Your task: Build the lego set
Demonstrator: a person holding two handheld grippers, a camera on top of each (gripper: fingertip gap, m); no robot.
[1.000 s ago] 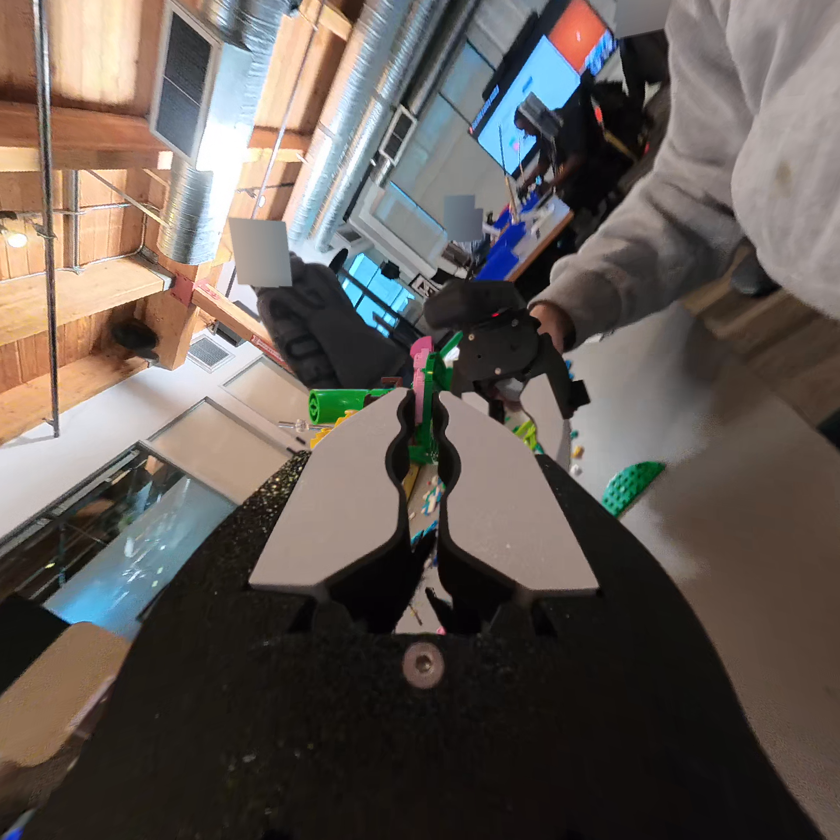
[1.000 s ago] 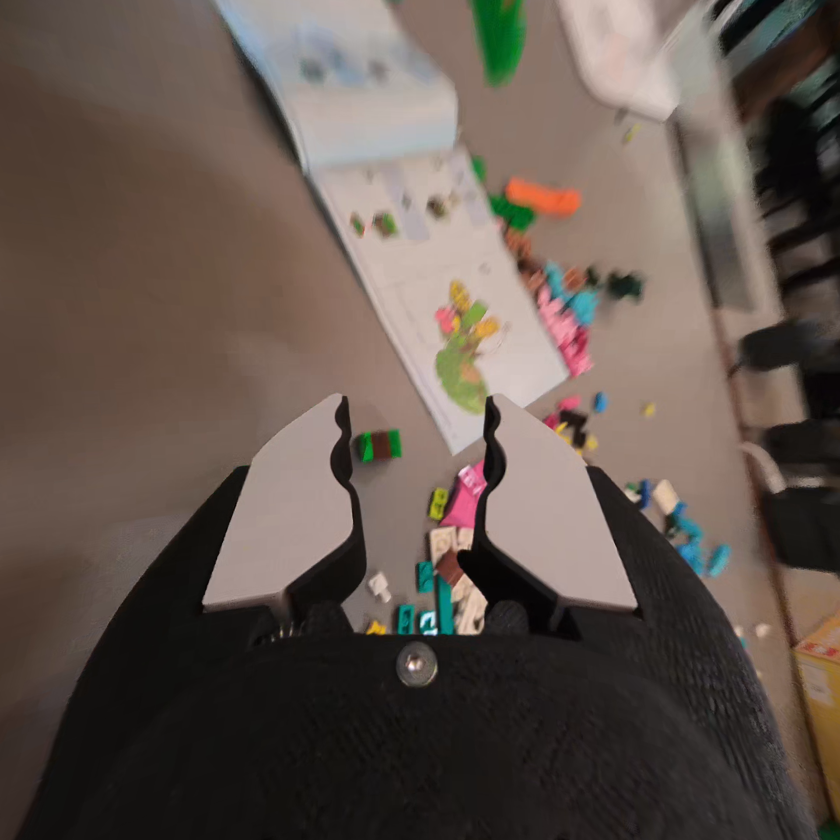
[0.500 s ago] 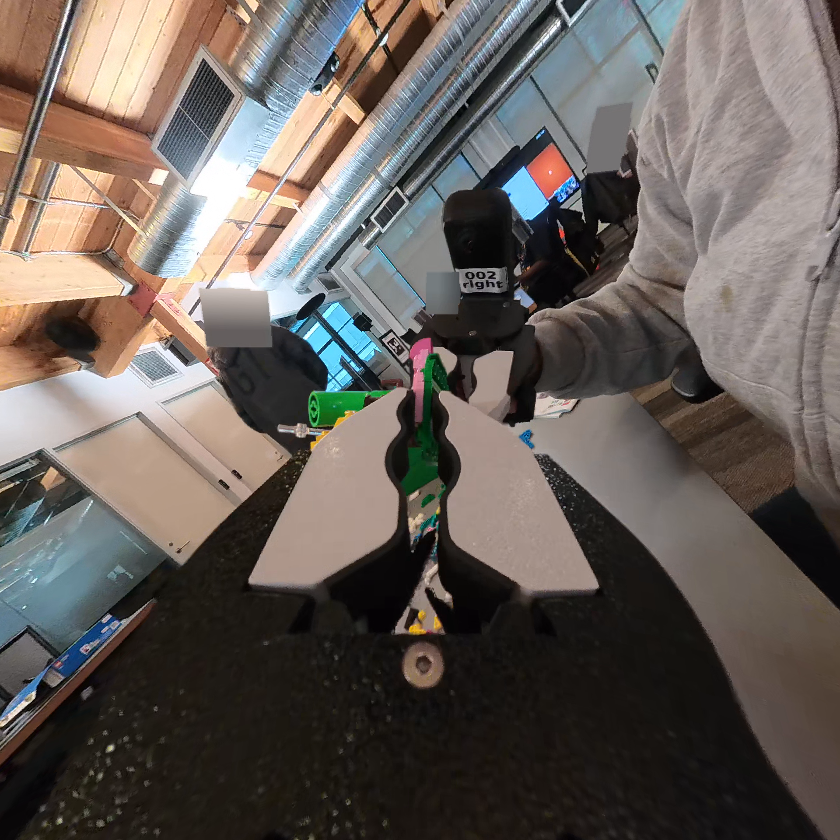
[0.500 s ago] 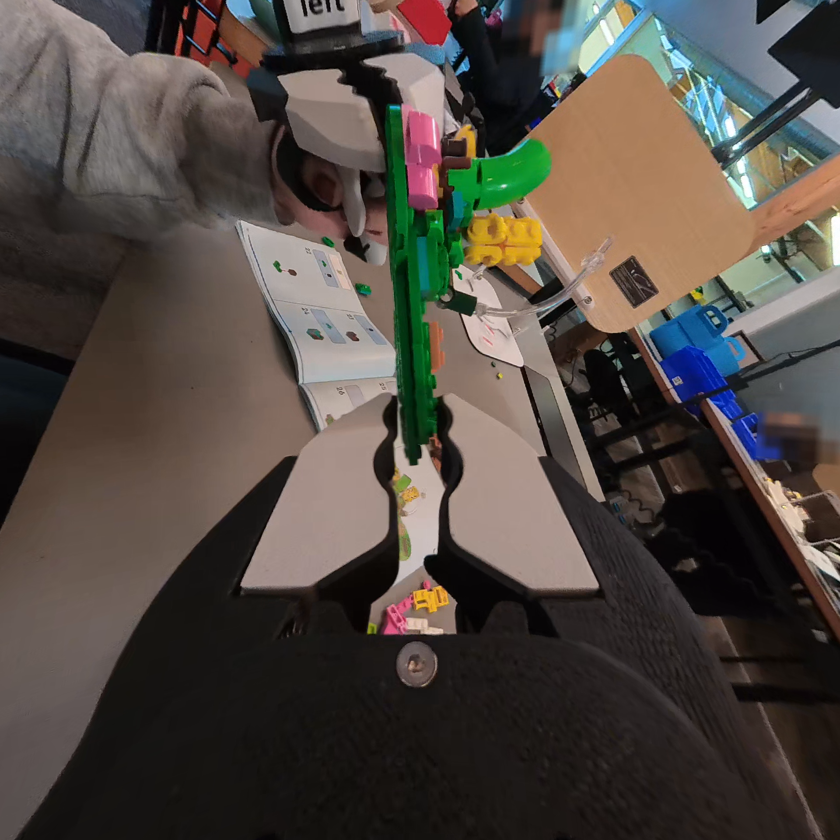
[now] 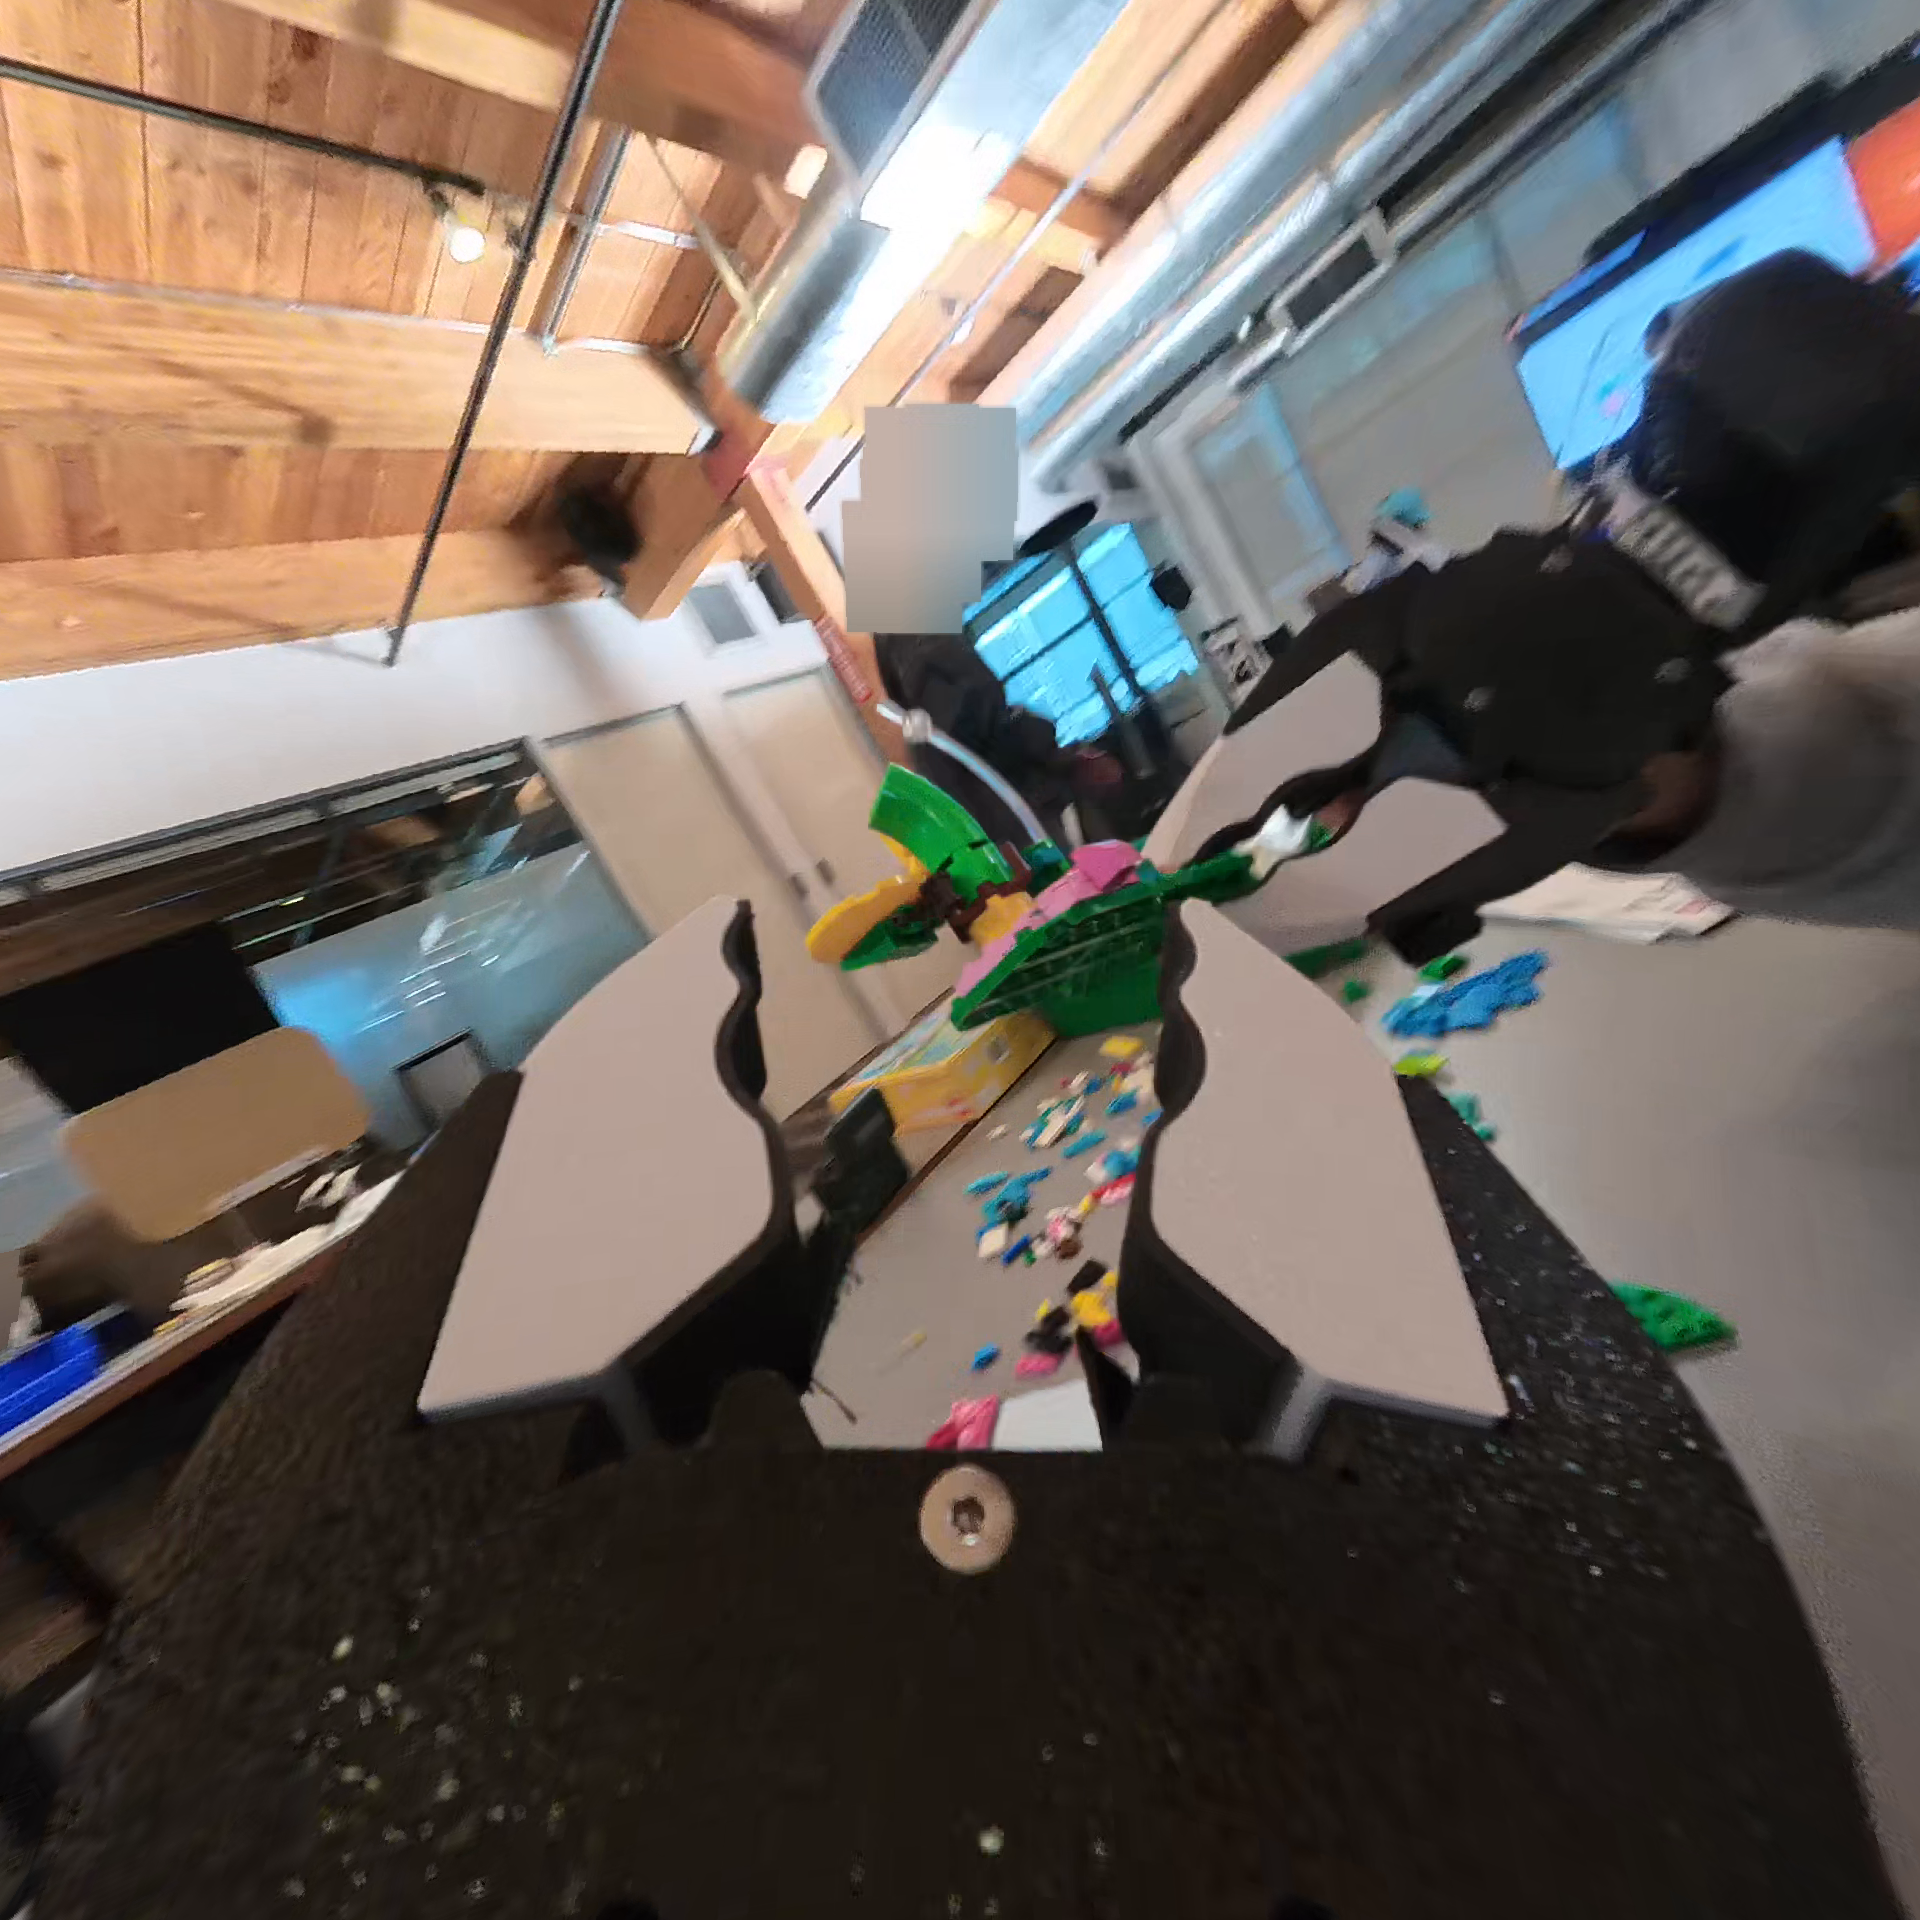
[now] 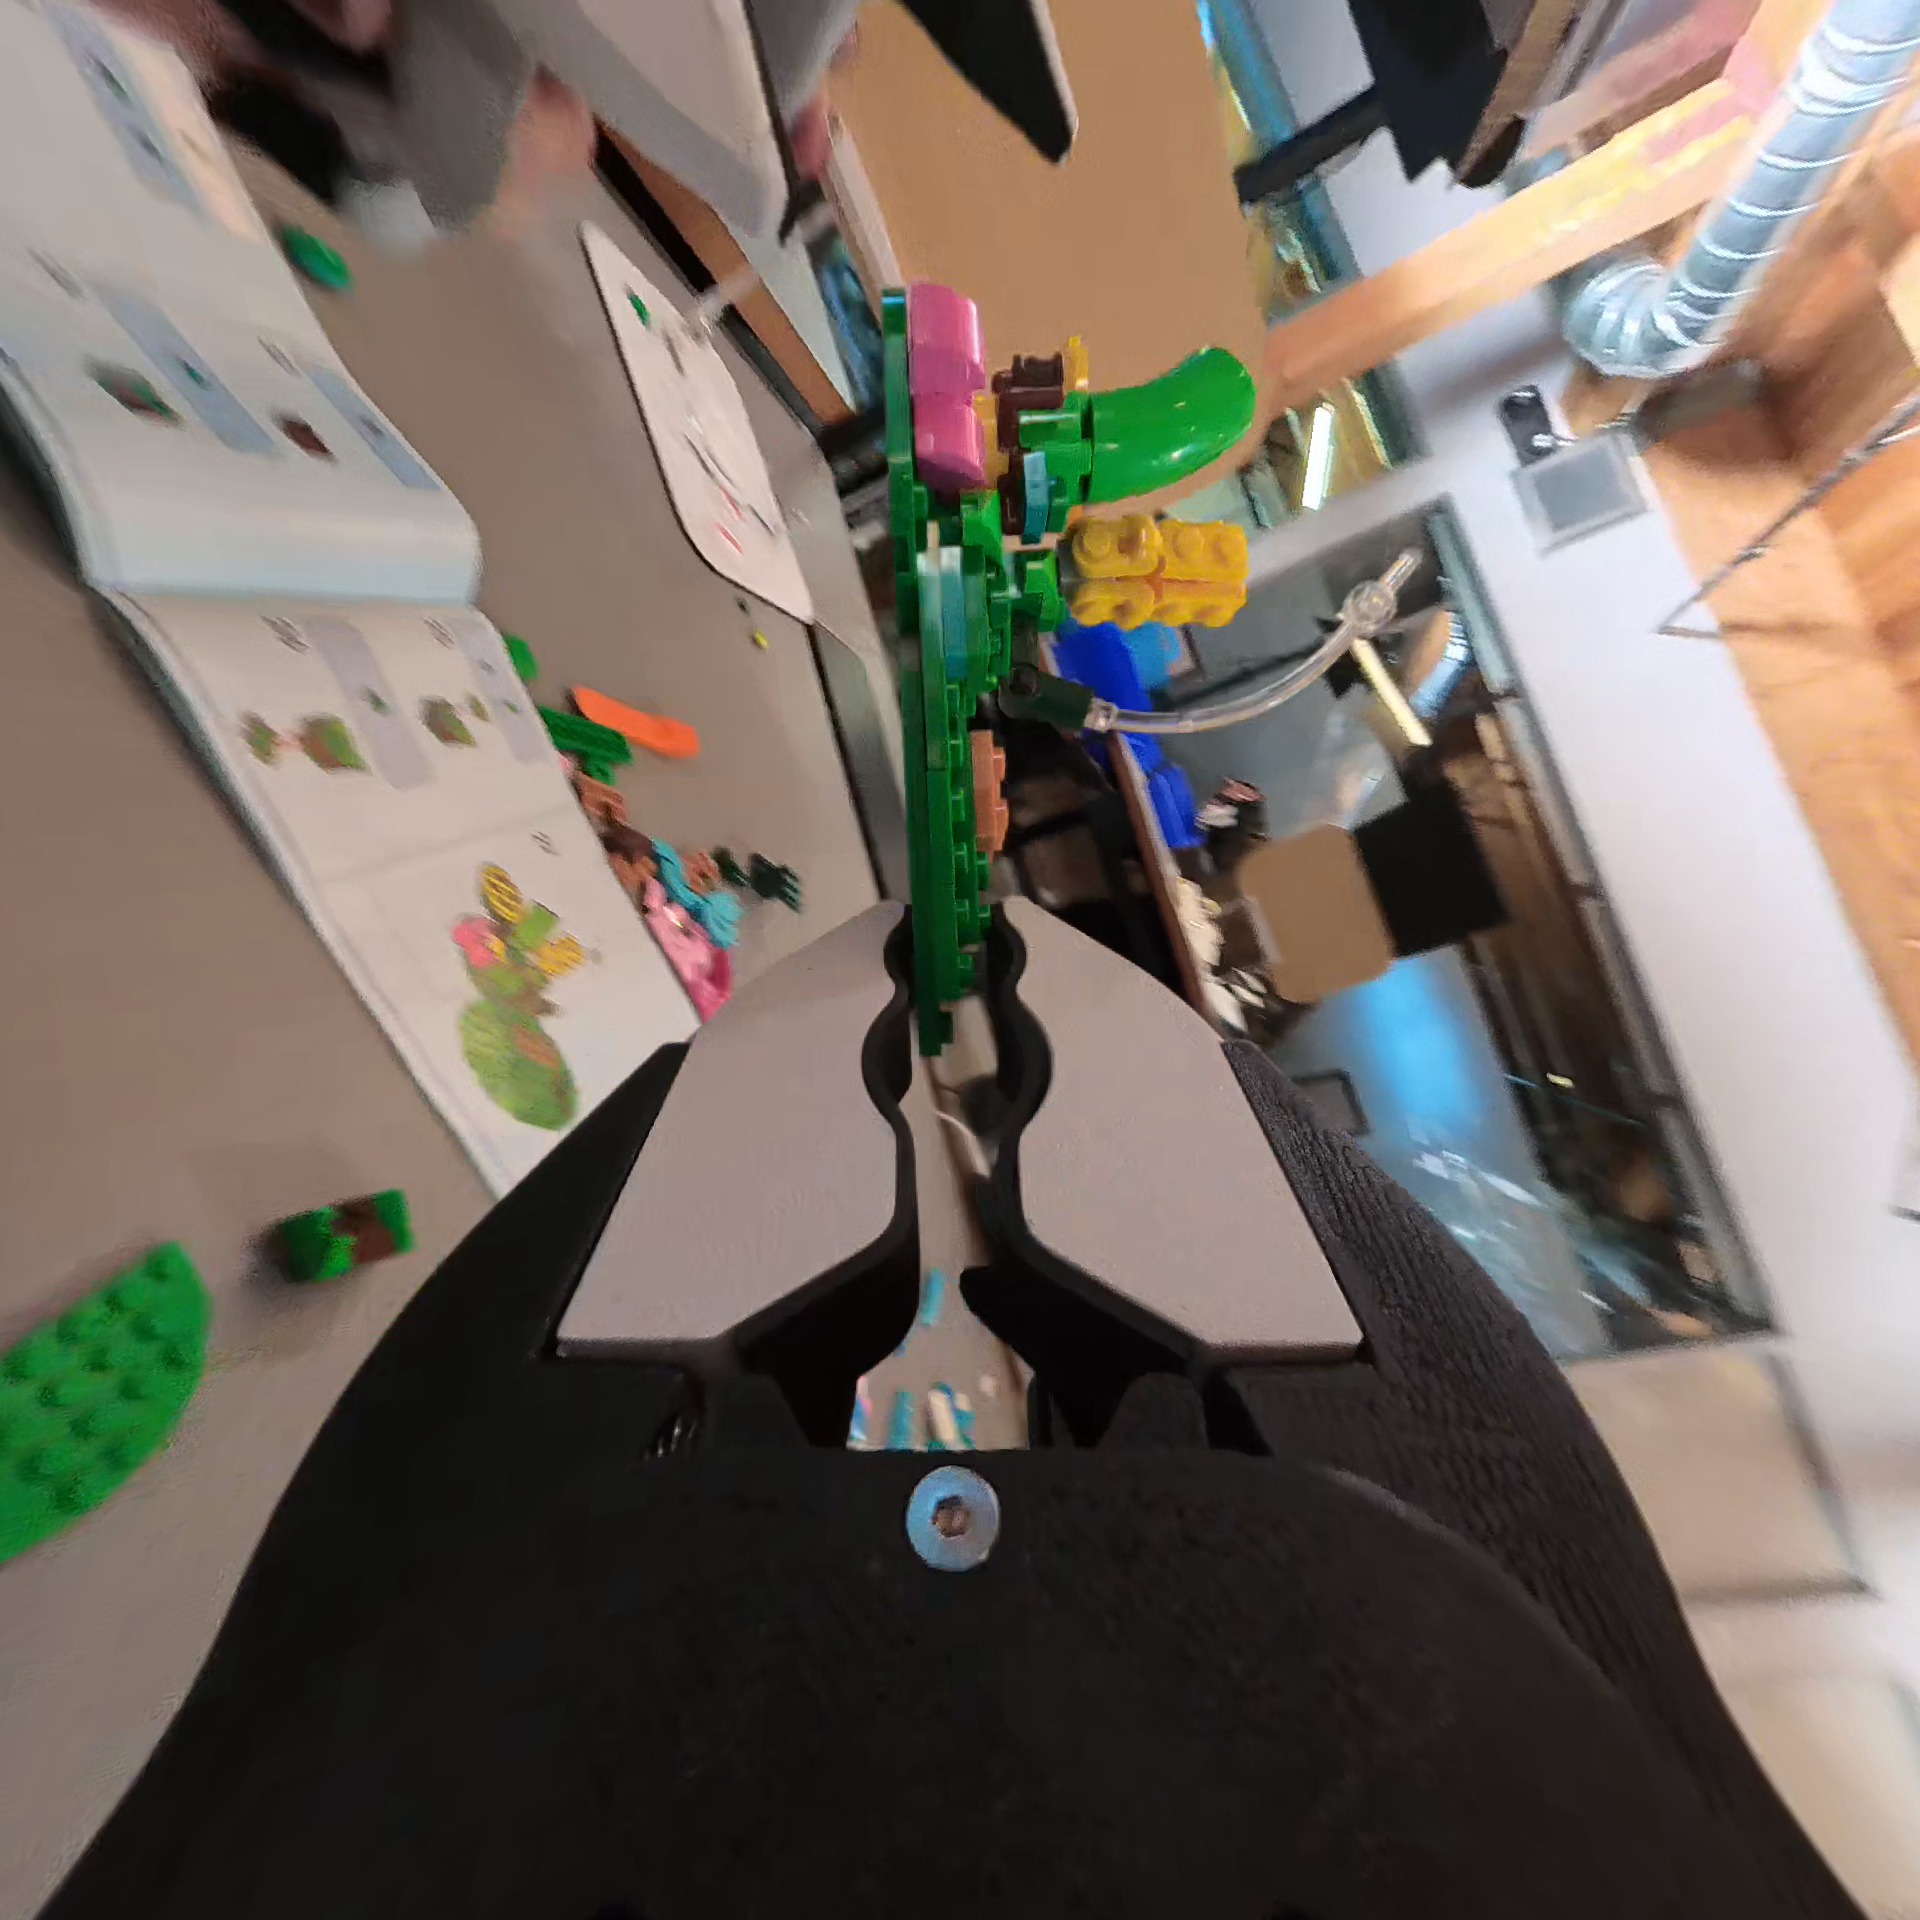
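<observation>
A: Right tongs [image 6: 954, 935]?
B: Clamped on the lower edge of a green brick plate model [image 6: 940, 790], pads pressing both faces; it stands on edge above the bench [image 6: 156, 987], with pink, yellow and curved green pieces on it

A: Left tongs [image 5: 961, 925]?
B: Wide apart, gripping nothing; same model [image 5: 1070, 935] sits just past the fingertips. Loose bricks [image 5: 1049, 1174] and a booklet [image 6: 343, 665] on the bench
</observation>
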